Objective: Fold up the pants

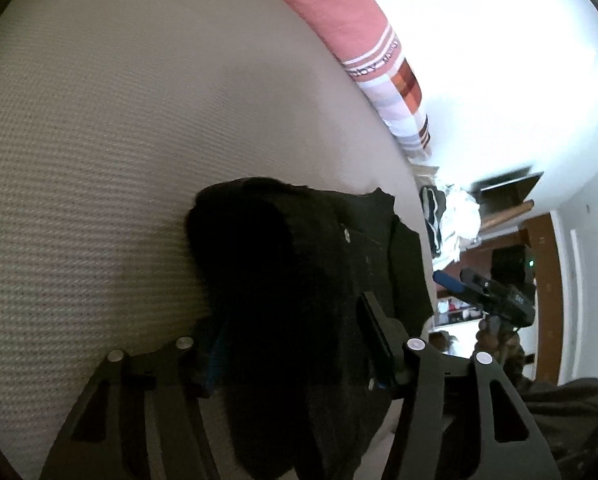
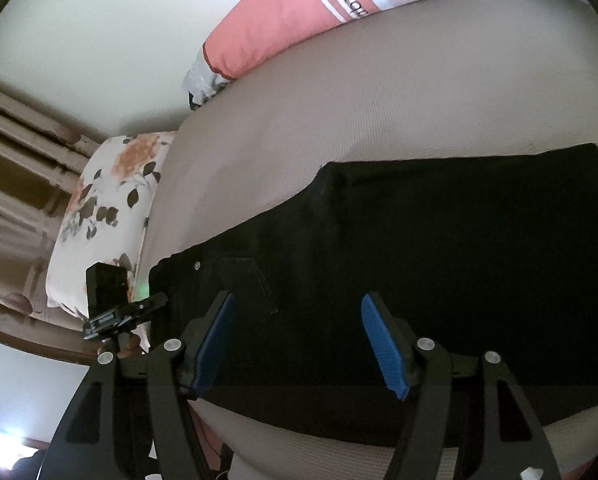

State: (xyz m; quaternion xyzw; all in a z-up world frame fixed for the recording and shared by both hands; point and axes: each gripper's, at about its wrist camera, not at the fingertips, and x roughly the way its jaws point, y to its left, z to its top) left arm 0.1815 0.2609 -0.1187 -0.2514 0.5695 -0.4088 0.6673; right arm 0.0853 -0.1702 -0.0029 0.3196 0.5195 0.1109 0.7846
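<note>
The black pants lie folded flat on the beige mattress, with a metal button near their left end. My right gripper hovers over them, open, its blue pads bare and nothing between them. In the left wrist view a thick bunch of the pants fills the gap between the fingers of my left gripper, which is shut on it; the cloth hides most of the left pad. The right gripper shows beyond the bed's edge, held by a hand.
A pink and checked pillow lies along the white wall. A floral pillow sits past the mattress's left end. A heap of clothes and a wooden door lie beyond the bed. The mattress stretches bare behind the pants.
</note>
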